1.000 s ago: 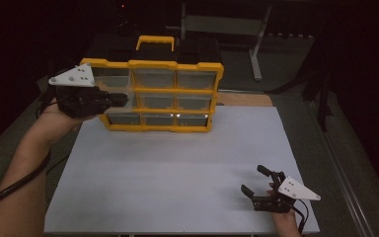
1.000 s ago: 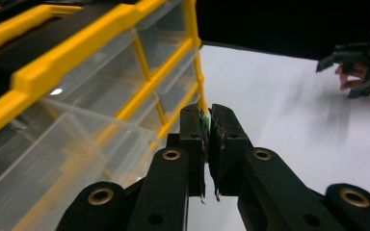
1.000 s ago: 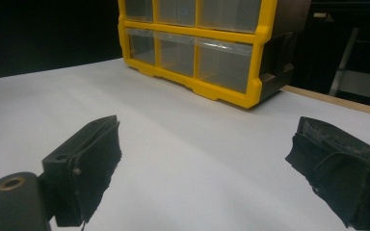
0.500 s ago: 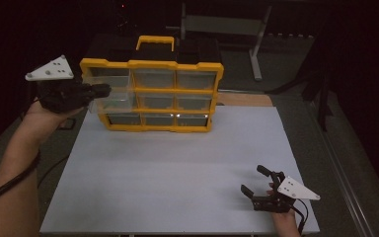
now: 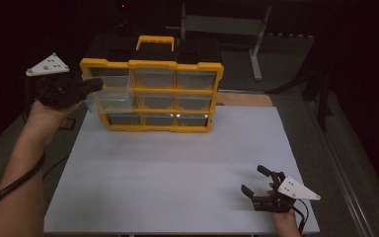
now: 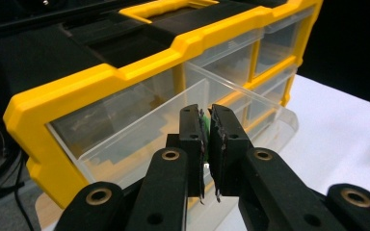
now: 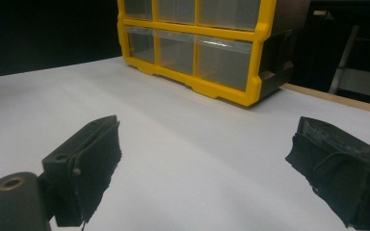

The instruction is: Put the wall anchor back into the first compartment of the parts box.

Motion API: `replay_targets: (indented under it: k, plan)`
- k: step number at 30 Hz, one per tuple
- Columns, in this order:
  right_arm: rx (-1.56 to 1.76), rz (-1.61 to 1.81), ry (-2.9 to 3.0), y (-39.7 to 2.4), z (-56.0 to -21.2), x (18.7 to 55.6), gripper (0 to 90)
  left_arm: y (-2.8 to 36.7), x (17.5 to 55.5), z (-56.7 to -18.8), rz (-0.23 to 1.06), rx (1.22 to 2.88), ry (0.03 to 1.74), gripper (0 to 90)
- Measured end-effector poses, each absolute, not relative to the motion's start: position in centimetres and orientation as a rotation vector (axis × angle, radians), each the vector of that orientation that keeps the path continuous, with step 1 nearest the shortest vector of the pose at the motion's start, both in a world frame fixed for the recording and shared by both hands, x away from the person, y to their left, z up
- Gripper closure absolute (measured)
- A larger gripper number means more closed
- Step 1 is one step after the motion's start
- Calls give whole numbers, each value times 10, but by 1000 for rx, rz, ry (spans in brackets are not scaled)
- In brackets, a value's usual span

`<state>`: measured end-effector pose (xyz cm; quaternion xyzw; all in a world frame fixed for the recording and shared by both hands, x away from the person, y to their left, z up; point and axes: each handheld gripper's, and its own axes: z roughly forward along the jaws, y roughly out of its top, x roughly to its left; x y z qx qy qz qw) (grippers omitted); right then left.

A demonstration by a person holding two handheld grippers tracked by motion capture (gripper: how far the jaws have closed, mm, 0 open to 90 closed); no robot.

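A yellow organizer (image 5: 150,64) with clear drawers stands at the back of the white sheet (image 5: 177,173). One clear drawer (image 5: 111,101) in its left column sticks out toward the front left. My left gripper (image 5: 94,85) is shut on that drawer's front wall. In the left gripper view the jaws pinch the thin clear edge of the drawer (image 6: 139,120), with the organizer frame (image 6: 101,79) behind and my left gripper (image 6: 207,113) closed. My right gripper (image 5: 252,178) rests open low at the sheet's near right, holding nothing. The right gripper (image 7: 204,139) faces the organizer (image 7: 257,57) from afar.
A yellow carry handle (image 5: 155,42) tops the dark case behind the organizer. A metal stand (image 5: 256,49) is at the back right. A wooden strip (image 5: 242,98) lies beside the organizer's right end. Dark surroundings border the sheet on all sides.
My left gripper has pulled back to the left, and the clear drawer has slid out of the organizer with it. The right gripper has stayed put.
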<state>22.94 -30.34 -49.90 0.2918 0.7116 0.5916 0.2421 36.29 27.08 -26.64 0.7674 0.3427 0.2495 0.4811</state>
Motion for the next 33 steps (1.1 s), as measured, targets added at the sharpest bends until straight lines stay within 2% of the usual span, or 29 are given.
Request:
replay_targets:
  k: [2,4,5,8,11,12,15,16,17,18,19,20,22,33]
  plan:
    - [797,1617,1945,-304,-499,229,96,272,364,-266,597,1843,865,827]
    - [798,1618,1945,-304,-499,229,96,271,364,-266,591,1840,880,732]
    - [798,1617,1946,-303,-499,229,96,271,365,-266,585,1843,893,732]
    - [797,1616,1946,-303,-499,229,96,269,364,-267,576,1840,901,553]
    - [799,1616,1946,-304,-499,229,96,268,362,-266,550,1831,881,417]
    - [801,1615,1945,-304,-499,229,95,266,360,-265,560,1832,878,337]
    - [799,1615,1945,-303,-499,229,96,264,356,-263,538,1839,853,264]
    - [799,1616,1945,-303,-499,229,96,263,355,-262,512,1843,837,224]
    - [798,1616,1945,-304,-499,229,96,263,353,-262,486,1849,819,123]
    - [800,1614,1945,-304,-499,229,95,262,351,-262,484,1858,804,82]
    - [800,1614,1945,-304,-499,229,95,263,349,-262,453,1867,775,82]
    - [799,1615,1945,-304,-499,229,96,263,347,-262,436,1868,748,31]
    - [795,1614,1942,-303,-499,229,96,264,343,-262,424,1865,734,8]
    - [799,1610,1941,-303,-498,228,95,263,309,-274,420,1870,650,6]
